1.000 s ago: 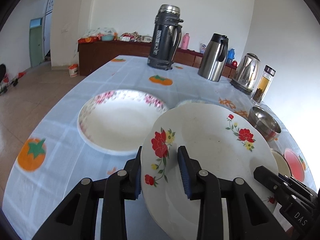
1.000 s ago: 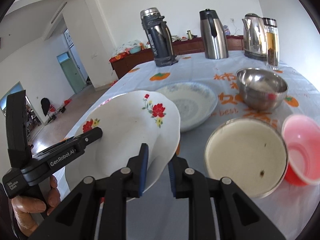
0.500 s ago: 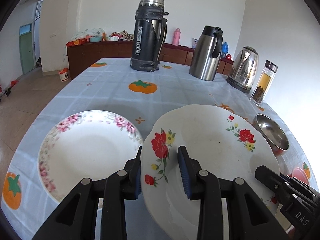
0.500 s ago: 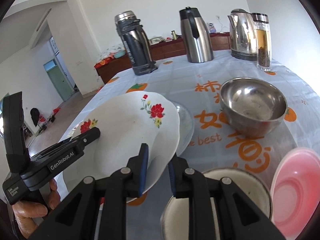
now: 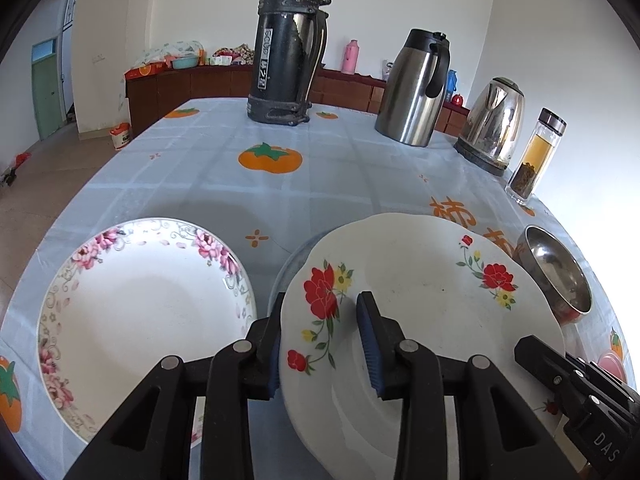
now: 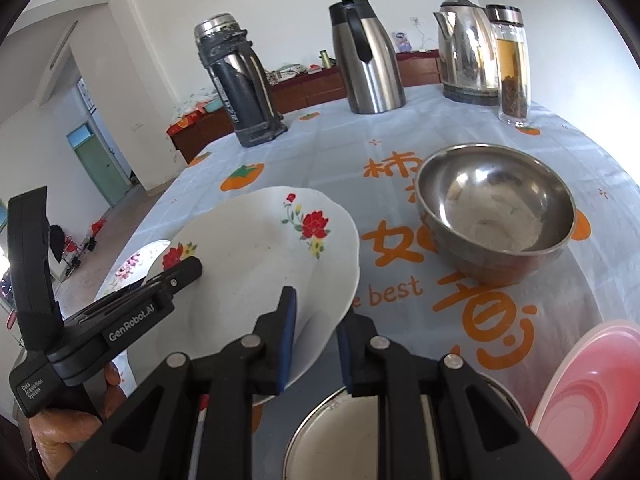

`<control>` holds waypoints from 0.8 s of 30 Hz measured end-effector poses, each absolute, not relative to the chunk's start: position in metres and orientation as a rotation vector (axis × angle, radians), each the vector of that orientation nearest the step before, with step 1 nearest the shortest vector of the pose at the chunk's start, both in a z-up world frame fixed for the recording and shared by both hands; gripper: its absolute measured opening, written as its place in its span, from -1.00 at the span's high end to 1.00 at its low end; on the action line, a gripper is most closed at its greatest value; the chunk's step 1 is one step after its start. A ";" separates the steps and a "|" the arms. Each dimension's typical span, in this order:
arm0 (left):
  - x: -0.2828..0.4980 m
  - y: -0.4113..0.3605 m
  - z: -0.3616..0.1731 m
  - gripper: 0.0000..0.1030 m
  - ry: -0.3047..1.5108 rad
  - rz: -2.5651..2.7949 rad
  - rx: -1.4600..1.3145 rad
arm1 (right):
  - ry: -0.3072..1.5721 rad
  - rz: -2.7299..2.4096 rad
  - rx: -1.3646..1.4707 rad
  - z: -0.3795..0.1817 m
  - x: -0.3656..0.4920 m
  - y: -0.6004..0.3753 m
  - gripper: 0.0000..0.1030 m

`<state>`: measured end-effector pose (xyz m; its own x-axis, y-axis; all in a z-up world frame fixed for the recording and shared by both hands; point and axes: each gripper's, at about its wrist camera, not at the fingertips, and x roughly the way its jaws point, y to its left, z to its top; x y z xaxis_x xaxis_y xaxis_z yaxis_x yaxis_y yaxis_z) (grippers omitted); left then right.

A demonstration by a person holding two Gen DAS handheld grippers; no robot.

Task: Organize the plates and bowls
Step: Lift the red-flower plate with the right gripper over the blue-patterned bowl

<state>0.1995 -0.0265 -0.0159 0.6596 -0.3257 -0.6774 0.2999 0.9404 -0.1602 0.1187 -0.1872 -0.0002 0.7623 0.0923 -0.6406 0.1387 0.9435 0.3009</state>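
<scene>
The red-flowered plate (image 5: 424, 308) is gripped by both claws and held tilted above the worktop (image 5: 280, 196): its left rim is clenched in the left claw (image 5: 320, 340), its right rim in the right claw (image 6: 316, 344). A pink-flowered plate (image 5: 136, 312) lies to its left, a steel bowl (image 6: 496, 208) to its right.

On the table (image 5: 168, 168), a pink-flowered plate (image 5: 144, 312) lies near left, with the red-flowered plate (image 5: 432, 304) to its right and a steel bowl (image 5: 554, 272) further right. Along the far side, left to right, stand a flask (image 5: 288, 44), jug (image 5: 416, 88), kettle (image 5: 494, 124) and bottle (image 5: 536, 158).
</scene>
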 end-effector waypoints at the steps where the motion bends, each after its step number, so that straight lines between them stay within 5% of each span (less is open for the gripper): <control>1: 0.201 -0.027 -0.017 0.29 0.779 -0.356 -0.036 | 0.711 -0.028 0.347 -0.001 0.119 -0.188 0.62; 24: 0.212 -0.041 -0.027 0.27 0.821 -0.343 -0.008 | 0.780 -0.063 0.359 -0.003 0.130 -0.193 0.59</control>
